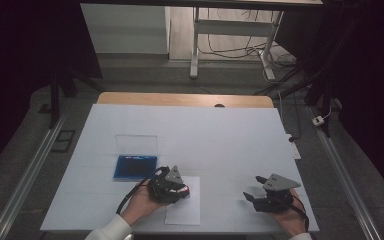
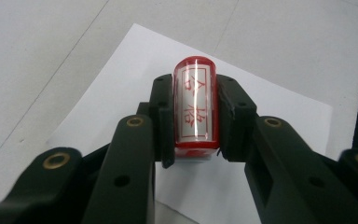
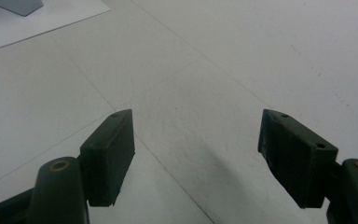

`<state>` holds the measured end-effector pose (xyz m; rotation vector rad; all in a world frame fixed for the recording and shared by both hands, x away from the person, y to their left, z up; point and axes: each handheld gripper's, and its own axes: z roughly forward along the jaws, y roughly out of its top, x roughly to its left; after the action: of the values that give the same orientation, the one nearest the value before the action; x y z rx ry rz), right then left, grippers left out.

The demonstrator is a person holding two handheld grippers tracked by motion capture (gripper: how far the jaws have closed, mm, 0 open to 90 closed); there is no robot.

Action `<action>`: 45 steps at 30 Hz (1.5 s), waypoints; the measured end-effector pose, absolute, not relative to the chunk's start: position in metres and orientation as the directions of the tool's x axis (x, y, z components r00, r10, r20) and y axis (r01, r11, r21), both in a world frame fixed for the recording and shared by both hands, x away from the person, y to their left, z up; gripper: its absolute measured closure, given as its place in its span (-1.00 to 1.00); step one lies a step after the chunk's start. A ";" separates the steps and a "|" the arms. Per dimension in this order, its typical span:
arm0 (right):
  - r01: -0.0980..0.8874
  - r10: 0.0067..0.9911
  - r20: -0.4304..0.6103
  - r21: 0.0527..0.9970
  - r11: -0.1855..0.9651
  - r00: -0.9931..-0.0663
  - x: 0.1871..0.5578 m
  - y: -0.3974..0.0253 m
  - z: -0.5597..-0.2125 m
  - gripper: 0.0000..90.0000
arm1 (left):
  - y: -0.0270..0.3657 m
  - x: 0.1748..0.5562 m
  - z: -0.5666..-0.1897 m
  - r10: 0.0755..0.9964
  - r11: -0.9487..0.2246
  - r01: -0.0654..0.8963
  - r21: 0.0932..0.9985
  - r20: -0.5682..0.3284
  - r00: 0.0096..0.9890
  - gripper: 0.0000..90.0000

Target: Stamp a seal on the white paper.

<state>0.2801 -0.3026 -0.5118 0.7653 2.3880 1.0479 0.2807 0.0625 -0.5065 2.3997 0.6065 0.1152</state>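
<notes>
The left claw (image 2: 195, 116) clamps the red stamp (image 2: 194, 105) over the paper sheet (image 1: 182, 207), at the bench's 6 o'clock; a tilted press could smear. The right claw (image 3: 196, 158) gapes wide, holding nothing.

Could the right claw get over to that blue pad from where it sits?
Probably yes, but not directly. The right claw is open and holds nothing, yet the left claw, shut on the red stamp, sits between it and the blue pad.
</notes>
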 end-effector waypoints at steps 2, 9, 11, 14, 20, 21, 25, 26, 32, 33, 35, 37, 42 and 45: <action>0.314 0.631 -0.154 0.763 0.565 -0.760 0.280 -0.303 -0.512 -0.41 | 0.063 0.281 -0.506 0.453 -0.680 0.396 0.617 -0.071 0.889 0.57; 0.313 0.631 -0.155 0.763 0.565 -0.760 0.280 -0.303 -0.512 -0.41 | 0.063 0.281 -0.507 0.452 -0.678 0.397 0.618 -0.076 0.889 0.57; 0.313 0.633 -0.159 0.762 0.566 -0.758 0.280 -0.303 -0.511 -0.41 | 0.063 0.281 -0.507 0.450 -0.678 0.396 0.619 -0.076 0.890 0.57; 0.312 0.630 -0.153 0.765 0.564 -0.761 0.280 -0.303 -0.511 -0.41 | 0.065 0.282 -0.507 0.445 -0.672 0.392 0.628 -0.081 0.892 0.56; 0.310 0.634 -0.151 0.772 0.555 -0.758 0.280 -0.305 -0.509 -0.41 | 0.067 0.281 -0.506 0.451 -0.643 0.386 0.661 -0.080 0.889 0.56; 0.309 0.635 -0.152 0.773 0.554 -0.758 0.280 -0.305 -0.509 -0.41 | 0.067 0.280 -0.505 0.446 -0.654 0.376 0.656 -0.066 0.892 0.56; 0.309 0.637 -0.151 0.776 0.550 -0.756 0.280 -0.307 -0.508 -0.41 | 0.068 0.278 -0.499 0.452 -0.649 0.364 0.668 -0.046 0.891 0.56; 0.308 0.638 -0.152 0.776 0.550 -0.755 0.280 -0.307 -0.508 -0.41 | 0.069 0.277 -0.497 0.454 -0.643 0.364 0.674 -0.048 0.890 0.56; 0.308 0.640 -0.153 0.777 0.548 -0.753 0.279 -0.308 -0.507 -0.41 | 0.075 0.274 -0.485 0.458 -0.611 0.360 0.705 -0.056 0.887 0.55; 0.308 0.640 -0.153 0.778 0.549 -0.753 0.279 -0.308 -0.507 -0.41 | 0.075 0.274 -0.483 0.457 -0.603 0.362 0.711 -0.064 0.887 0.55; 0.307 0.640 -0.154 0.778 0.548 -0.753 0.279 -0.308 -0.508 -0.41 | 0.077 0.274 -0.480 0.449 -0.597 0.359 0.717 -0.073 0.891 0.55; 0.309 0.642 -0.153 0.778 0.547 -0.752 0.279 -0.308 -0.508 -0.41 | 0.078 0.273 -0.475 0.448 -0.588 0.358 0.726 -0.077 0.891 0.55; 0.309 0.642 -0.152 0.779 0.545 -0.751 0.280 -0.308 -0.508 -0.41 | 0.086 0.271 -0.464 0.450 -0.555 0.355 0.752 -0.087 0.889 0.55; 0.307 0.642 -0.155 0.779 0.547 -0.751 0.279 -0.308 -0.508 -0.41 | 0.091 0.270 -0.457 0.450 -0.540 0.352 0.764 -0.091 0.888 0.55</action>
<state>0.2793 -0.3083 -0.5077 0.7708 2.3609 1.0691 0.2699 0.0906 -0.4567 2.1938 0.5738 0.1454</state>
